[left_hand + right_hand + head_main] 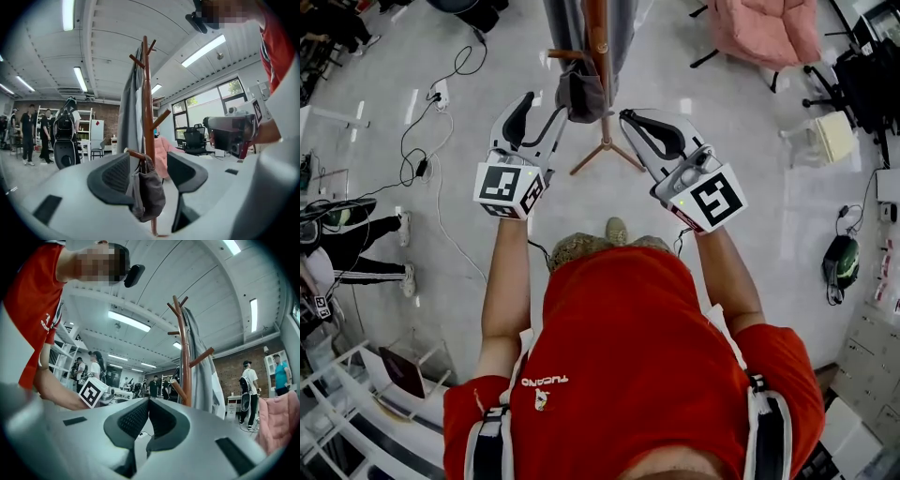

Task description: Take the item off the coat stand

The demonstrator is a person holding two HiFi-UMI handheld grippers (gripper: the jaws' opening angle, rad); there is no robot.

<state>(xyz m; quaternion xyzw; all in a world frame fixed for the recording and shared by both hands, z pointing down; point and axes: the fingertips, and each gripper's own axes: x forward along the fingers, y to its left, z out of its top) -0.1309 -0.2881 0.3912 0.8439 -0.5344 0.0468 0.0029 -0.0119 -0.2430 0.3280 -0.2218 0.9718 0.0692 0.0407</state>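
I am reaching in: my left claw (148,164) stands released and wide, lined up on the small grey bag (149,197) that hangs from a low peg (136,154) of the wooden coat stand (146,93), its pads apparently not yet pressing it. My right claw (148,404) is clenched on nothing, beside the pole. Next, I judge, the left claw must close round the bag's top, then lift it up off the slanted peg.

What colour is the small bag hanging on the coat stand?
The bag is dark grey; the left gripper view shows it best.
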